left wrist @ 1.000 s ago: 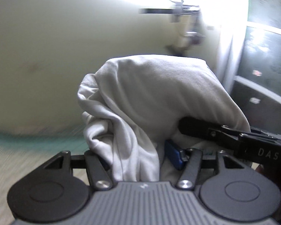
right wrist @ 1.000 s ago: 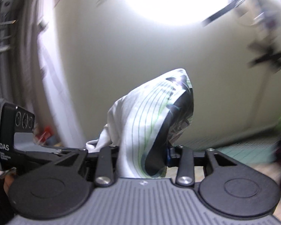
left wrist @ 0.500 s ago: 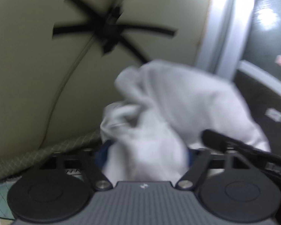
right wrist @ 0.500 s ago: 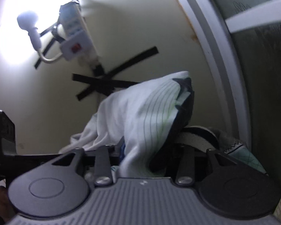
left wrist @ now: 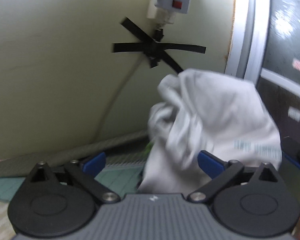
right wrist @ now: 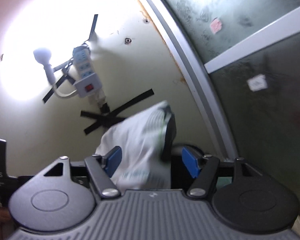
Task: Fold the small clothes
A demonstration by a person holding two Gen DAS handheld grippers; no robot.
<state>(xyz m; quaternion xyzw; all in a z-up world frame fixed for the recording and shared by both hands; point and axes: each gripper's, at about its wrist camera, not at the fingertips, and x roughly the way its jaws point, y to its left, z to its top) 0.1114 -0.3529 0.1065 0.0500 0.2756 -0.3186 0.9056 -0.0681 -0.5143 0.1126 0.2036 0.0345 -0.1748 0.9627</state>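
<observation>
Grippers in my two hands pointed toward the corner of the room, side by side. My left gripper (left wrist: 152, 163) was tilted downward, and its jaws were opening; the blue pads (left wrist: 94, 163) stood wide apart. The white garment (left wrist: 206, 132) was bunched between them, close to the right pad, but the pads did not press on it. The cloth was blurred, and I could not tell what carried it.

My right gripper (right wrist: 153, 164) pointed nearly level, with the view rolled to one side. Its jaws were opening too, and its pads (right wrist: 114, 161) were apart from the cloth. This part of the garment had thin green stripes and a dark band on its edge.

Behind the garment was a pale yellow wall (left wrist: 50, 60) with crossed strips of black tape (left wrist: 156, 49). A white power strip (right wrist: 86, 76) with a red switch hung above the tape, and beside it a lamp (right wrist: 43, 57) shone very bright. To the right stood a grey frame (right wrist: 190, 64) with dark frosted panels. Below the left gripper lay a green mat (left wrist: 118, 174), near the foot of the wall.
</observation>
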